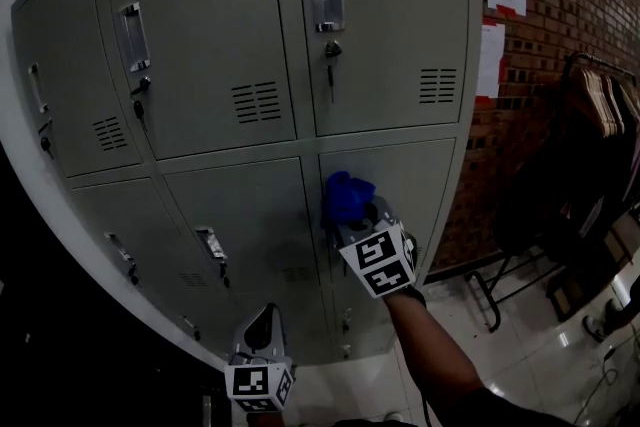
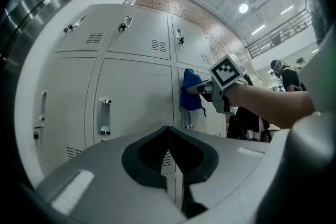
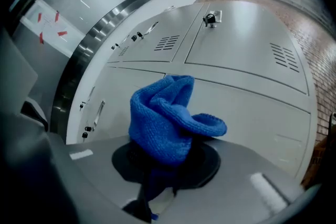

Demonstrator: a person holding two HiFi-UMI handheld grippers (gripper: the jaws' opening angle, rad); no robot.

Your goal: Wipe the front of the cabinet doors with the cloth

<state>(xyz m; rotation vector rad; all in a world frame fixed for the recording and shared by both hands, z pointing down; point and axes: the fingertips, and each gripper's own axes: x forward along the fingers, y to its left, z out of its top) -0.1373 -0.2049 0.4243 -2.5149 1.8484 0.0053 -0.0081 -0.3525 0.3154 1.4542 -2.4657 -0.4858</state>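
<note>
Our right gripper has its jaws clamped on the cloth against a lower door; our left gripper's jaws are together, empty.

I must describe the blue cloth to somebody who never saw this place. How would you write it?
Find the grey metal locker cabinet beside the brick wall. At the upper left corner of the rightmost door in its second row, the right tongs hold a bunched cloth. It is the only bright blue, soft thing there; everything around it is grey metal.
</note>
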